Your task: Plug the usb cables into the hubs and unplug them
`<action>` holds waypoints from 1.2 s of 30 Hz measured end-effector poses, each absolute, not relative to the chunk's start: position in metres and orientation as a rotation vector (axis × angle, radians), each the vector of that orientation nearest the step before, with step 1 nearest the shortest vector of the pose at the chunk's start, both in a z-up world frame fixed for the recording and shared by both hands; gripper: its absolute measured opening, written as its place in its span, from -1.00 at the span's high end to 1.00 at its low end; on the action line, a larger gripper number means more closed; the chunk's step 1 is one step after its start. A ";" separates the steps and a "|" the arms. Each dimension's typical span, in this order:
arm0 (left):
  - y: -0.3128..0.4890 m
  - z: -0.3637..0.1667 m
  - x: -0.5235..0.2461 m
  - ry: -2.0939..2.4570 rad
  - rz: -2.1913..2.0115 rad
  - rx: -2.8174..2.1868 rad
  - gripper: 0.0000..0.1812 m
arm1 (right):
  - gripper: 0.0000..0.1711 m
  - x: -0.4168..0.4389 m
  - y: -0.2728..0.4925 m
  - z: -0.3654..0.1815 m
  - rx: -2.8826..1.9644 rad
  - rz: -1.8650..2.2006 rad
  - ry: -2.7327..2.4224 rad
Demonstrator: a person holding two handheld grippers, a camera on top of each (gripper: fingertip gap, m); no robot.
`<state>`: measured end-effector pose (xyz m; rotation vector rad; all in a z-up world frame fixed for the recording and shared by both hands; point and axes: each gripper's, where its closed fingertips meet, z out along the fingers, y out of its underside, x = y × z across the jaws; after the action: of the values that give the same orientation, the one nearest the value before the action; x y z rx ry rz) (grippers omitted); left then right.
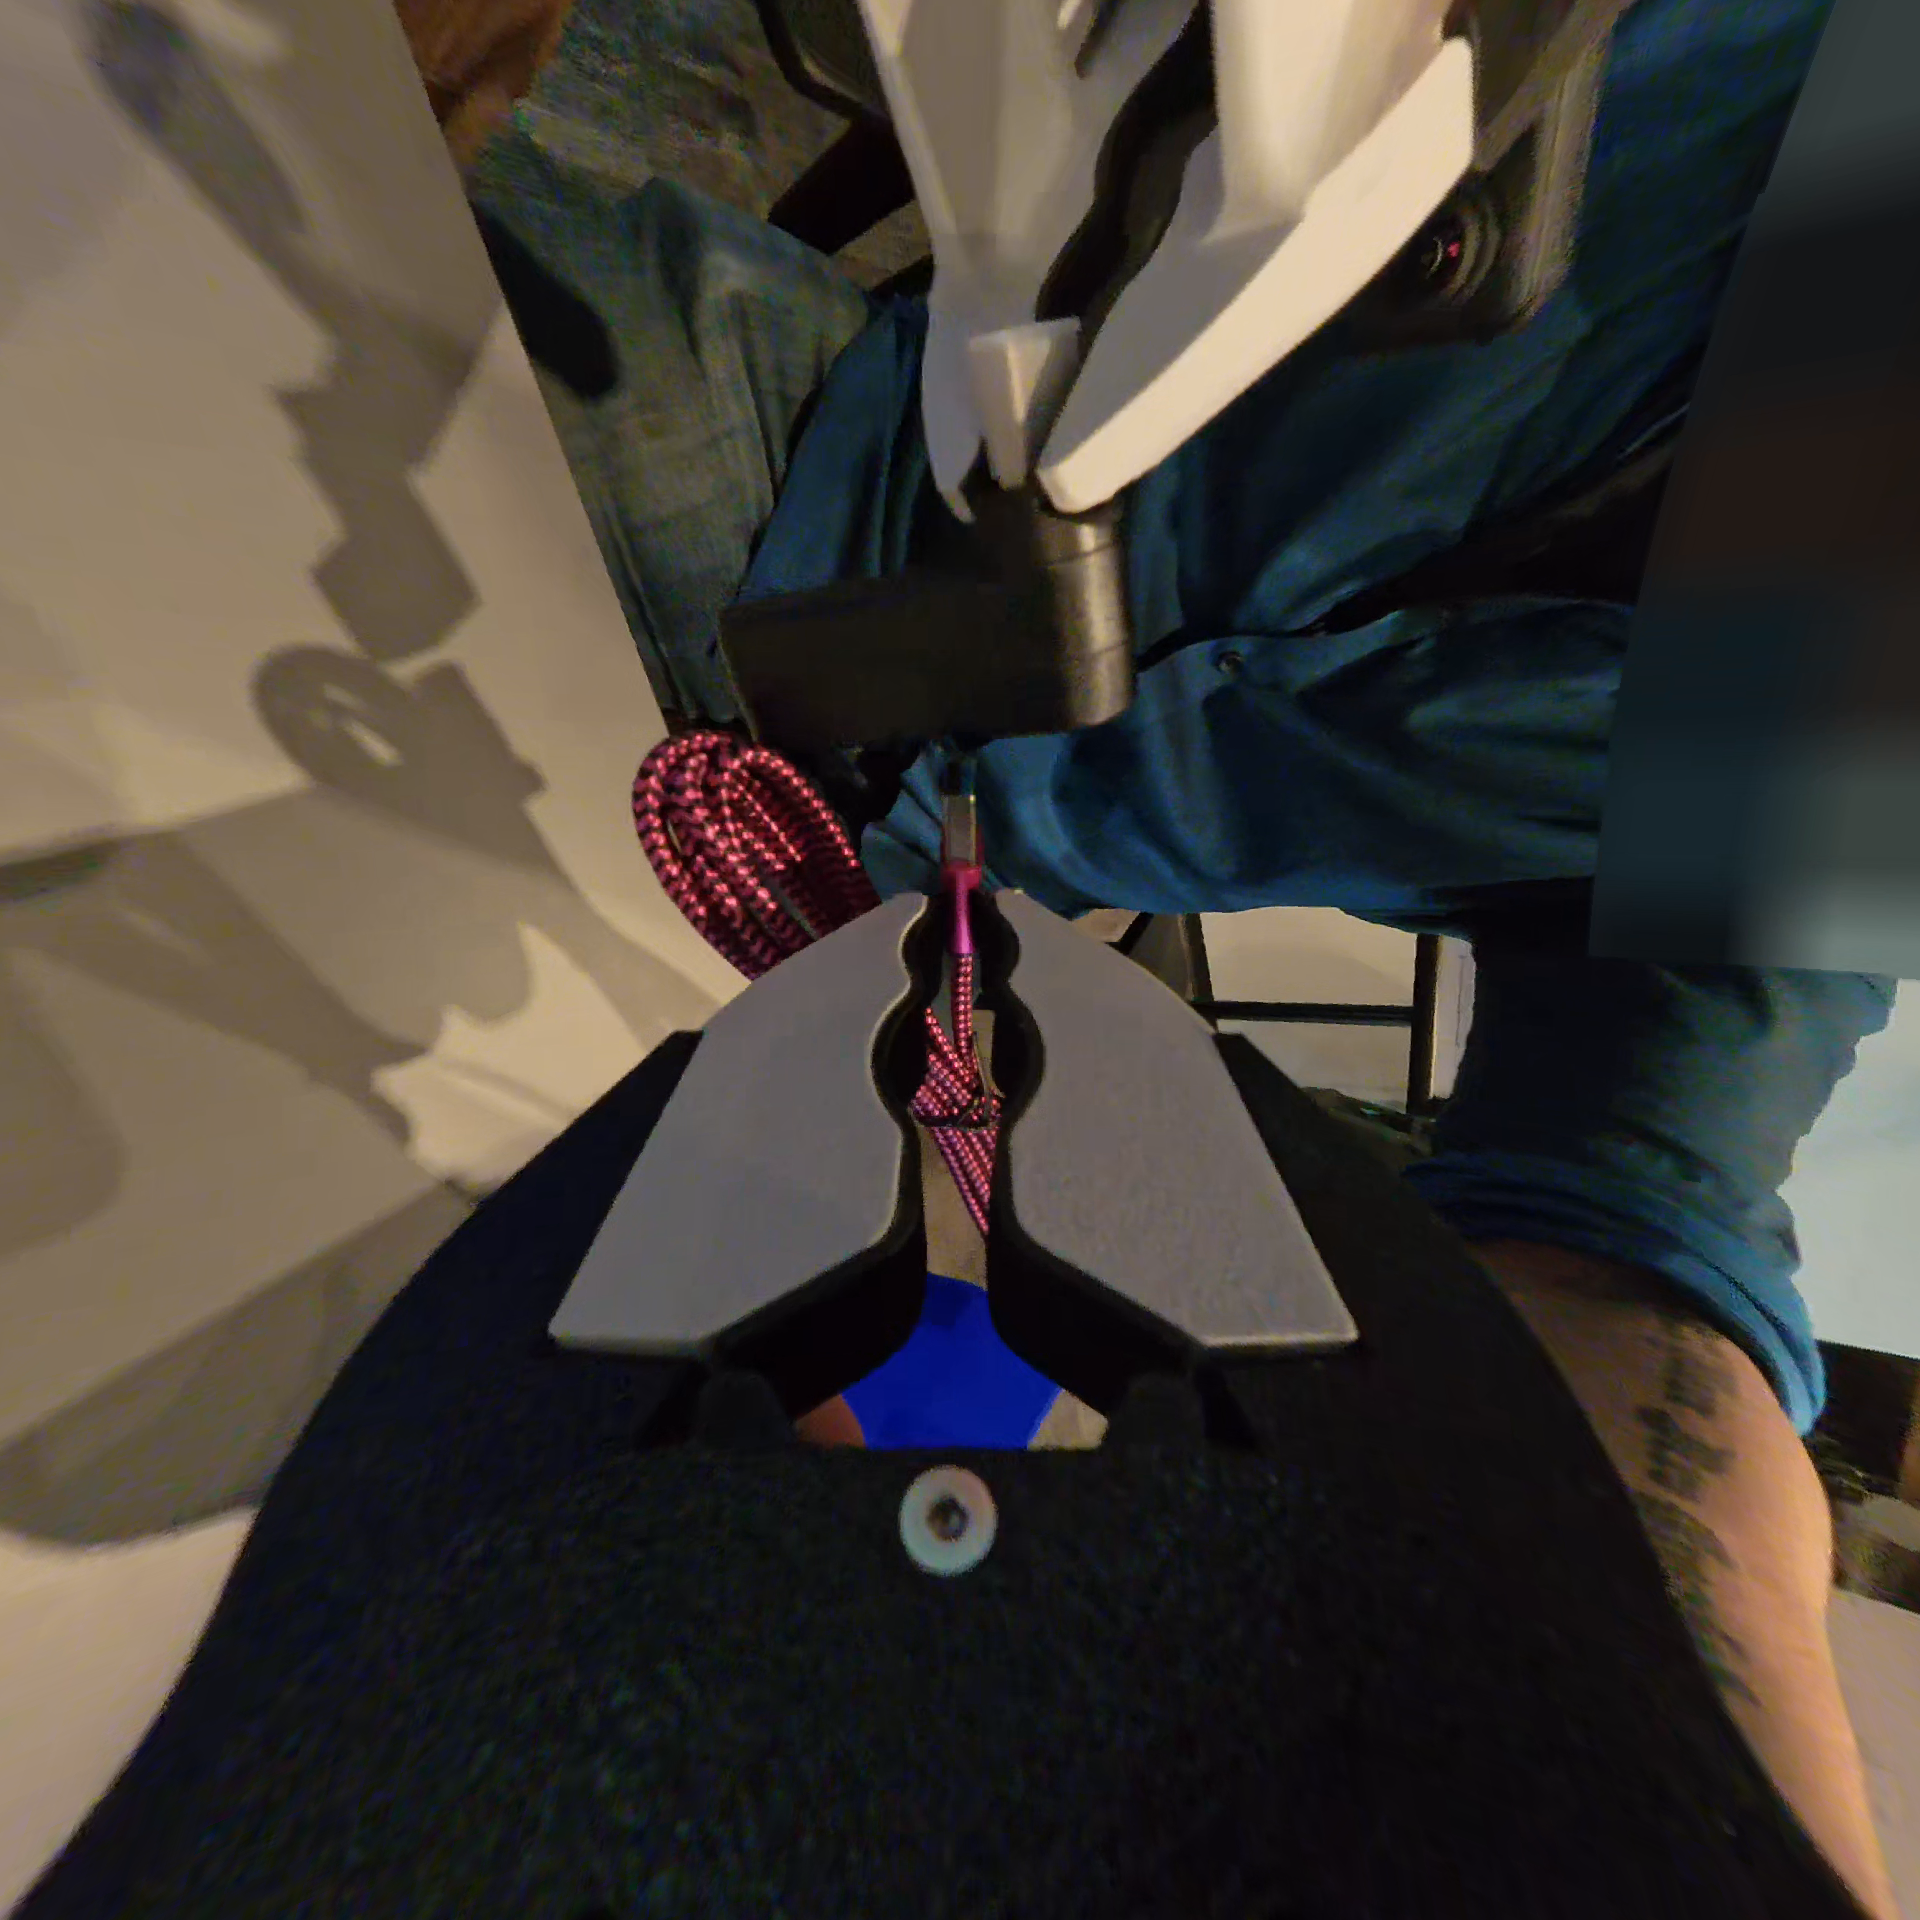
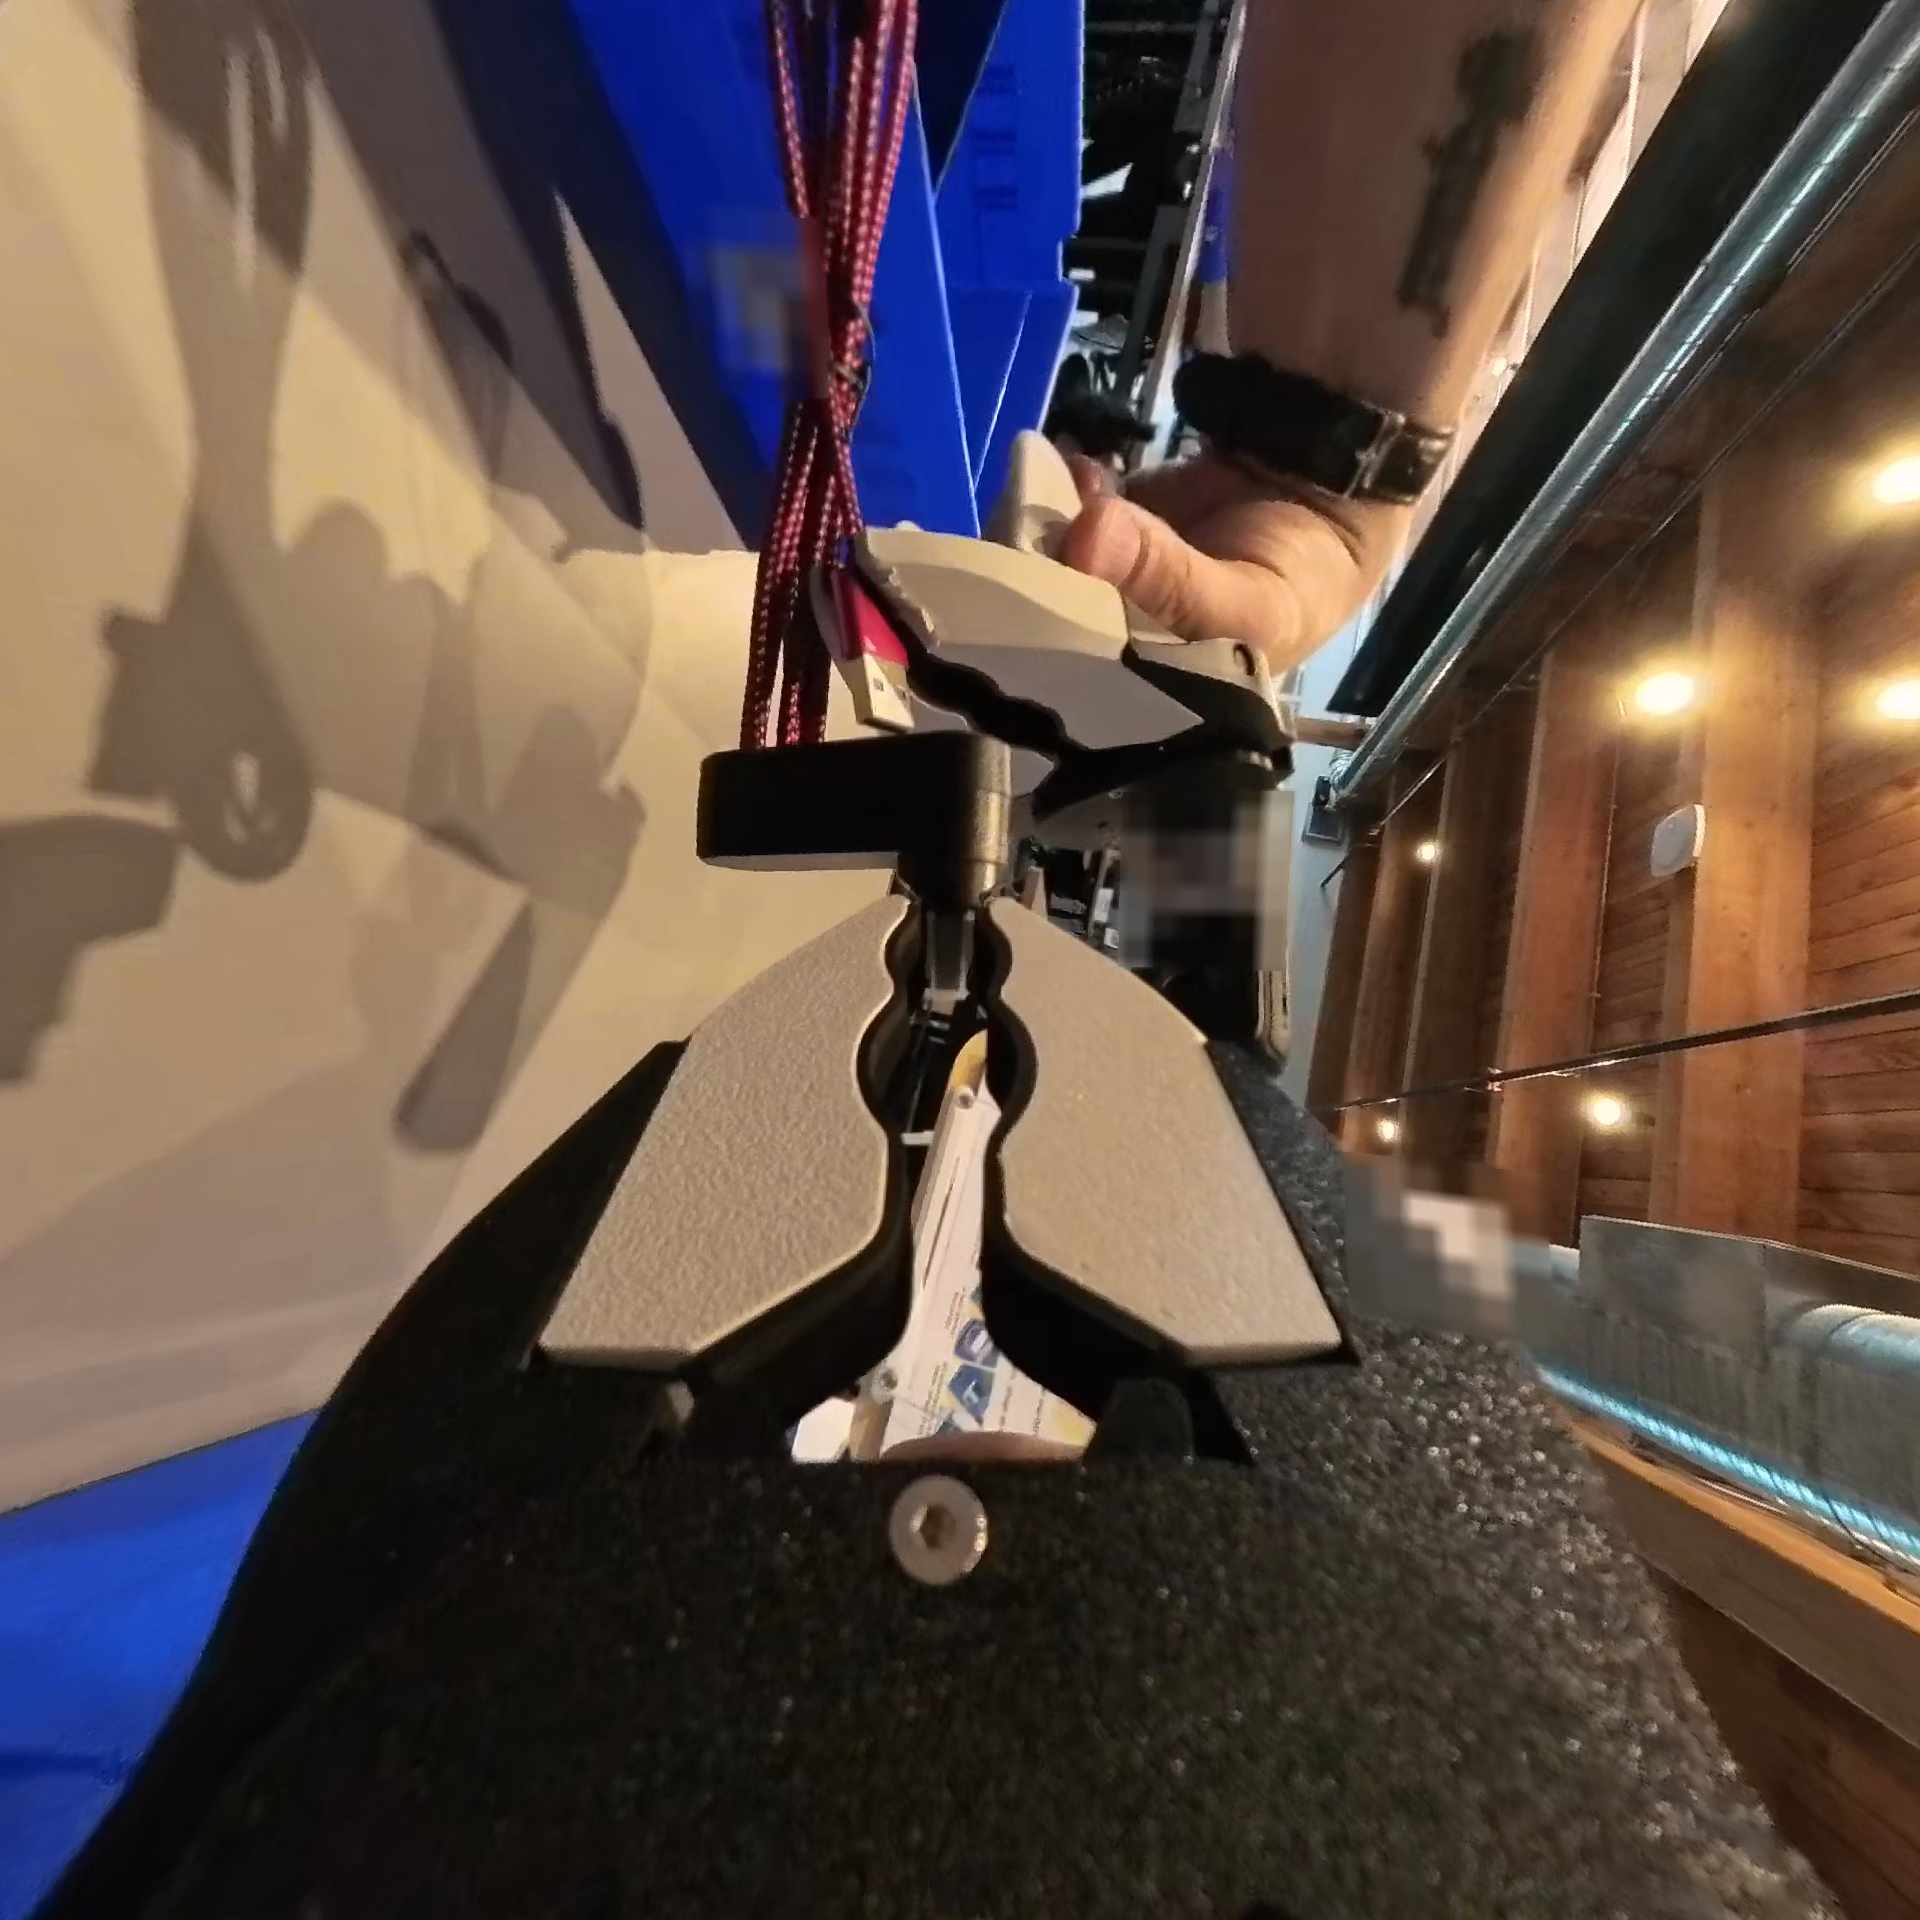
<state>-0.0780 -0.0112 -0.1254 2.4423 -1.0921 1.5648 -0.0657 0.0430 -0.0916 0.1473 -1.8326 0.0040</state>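
Left wrist view, L to R: white tabletop (image 1: 208, 520) w/ hard shadows, then a coiled loop of pink braided usb cable (image 1: 727, 831) hanging just beside the left gripper (image 1: 961, 914). Its grey fingers (image 1: 790, 1122) are pinched together on the cable's pink plug end, metal tip (image 1: 964, 831) poking out past the tips and aimed at the underside of the black hub (image 1: 914, 655). Tip sits just under the hub; can't tell if it's touching. Hub is held from above by the right gripper (image 1: 997, 468), white, closed on the hub's round end. Behind: person's blue sleeve (image 1: 1351, 727), forearm at far R.

Right wrist view, L to R: same white top, blue bin (image 2: 707, 260), cable strands (image 2: 821, 416) hanging in a bunch. Mid-frame the hub (image 2: 821, 805) runs crosswise; the right gripper (image 2: 951, 925) is clamped on a short black stem at the hub's R end. Above the hub, the left gripper (image 2: 883, 665) holds the plug w/ its silver end angled down at the hub's top face, close, not seated. Person's hand (image 2: 1226, 561) grips it, dark wristband (image 2: 1320, 426) on the wrist. Far R: wood-panelled wall (image 2: 1766, 831) w/ lamps.
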 end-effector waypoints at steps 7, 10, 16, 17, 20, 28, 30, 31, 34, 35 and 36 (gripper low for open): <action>-0.014 -0.127 -0.075 -1.079 1.576 2.410 0.94 | 0.91 -0.071 0.038 -0.099 0.180 -0.036 -1.793; -0.014 -0.128 -0.077 -1.065 1.593 2.408 0.94 | 0.91 -0.072 0.037 -0.100 0.173 -0.035 -1.763; -0.018 -0.131 -0.078 -1.059 1.622 2.374 0.94 | 0.91 -0.071 0.032 -0.103 0.165 -0.002 -1.700; -0.020 -0.132 -0.078 -1.057 1.618 2.358 0.94 | 0.91 -0.070 0.029 -0.104 0.176 0.000 -1.695; -0.023 -0.134 -0.077 -1.046 1.604 2.323 0.94 | 0.91 -0.071 0.028 -0.107 0.182 0.011 -1.699; -0.023 -0.133 -0.073 -1.046 1.635 2.272 0.94 | 0.91 -0.069 0.023 -0.107 0.209 0.026 -1.691; -0.025 -0.134 -0.072 -1.072 1.633 2.246 0.94 | 0.91 -0.069 0.021 -0.106 0.210 0.032 -1.696; -0.025 -0.135 -0.071 -1.084 1.627 2.241 0.94 | 0.91 -0.069 0.021 -0.107 0.208 0.032 -1.700; -0.024 -0.136 -0.070 -1.131 1.615 2.232 0.94 | 0.91 -0.070 0.020 -0.108 0.202 0.039 -1.708; -0.024 -0.137 -0.071 -1.140 1.614 2.236 0.94 | 0.91 -0.070 0.021 -0.108 0.203 0.034 -1.711; -0.022 -0.137 -0.071 -1.142 1.620 2.240 0.94 | 0.91 -0.070 0.021 -0.108 0.195 0.034 -1.717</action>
<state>-0.0711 -0.0225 -0.1368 2.2401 -1.1419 1.6199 -0.0697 0.0213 -0.1083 0.1951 -1.7166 0.0336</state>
